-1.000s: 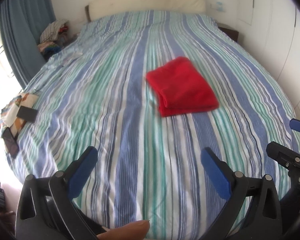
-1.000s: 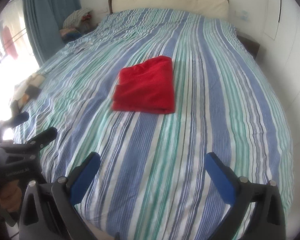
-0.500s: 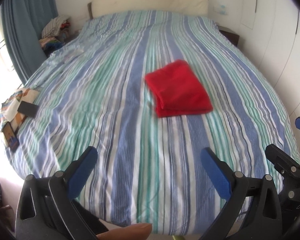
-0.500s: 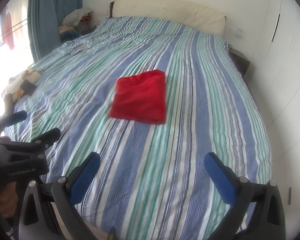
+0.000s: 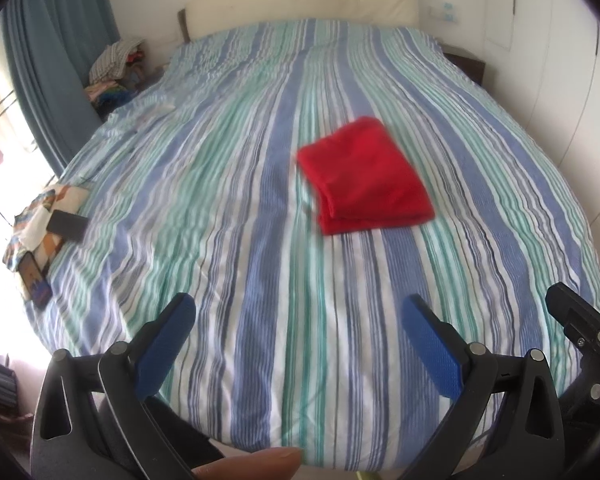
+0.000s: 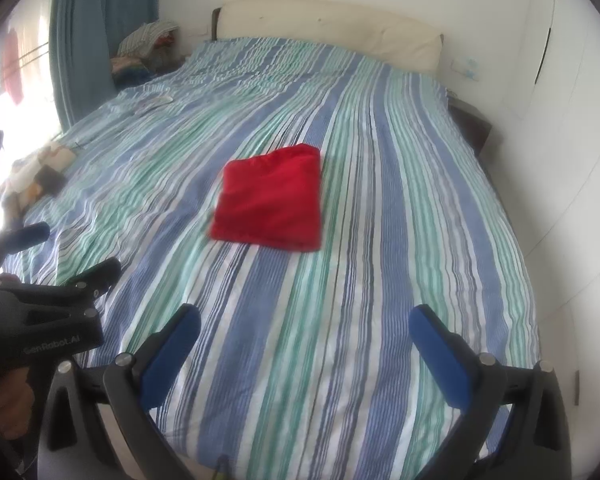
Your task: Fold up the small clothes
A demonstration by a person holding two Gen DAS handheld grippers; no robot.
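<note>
the folded red cloth garment (image 5: pixel 366 176) lies mid-bed on the striped blue-green bedspread (image 5: pixel 260 240), nearer the right edge. left tongs (image 5: pixel 296 344) and right tongs (image 6: pixel 306 354) gape apart, empty. soft, light, floppy; best pinched at a corner through all layers.

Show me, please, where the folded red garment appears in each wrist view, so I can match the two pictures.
Left wrist view: the folded red garment lies right of centre on the striped bedspread.
Right wrist view: the same garment lies just left of centre.
Shared landmark: the cream headboard at the far end of the bed.
</note>
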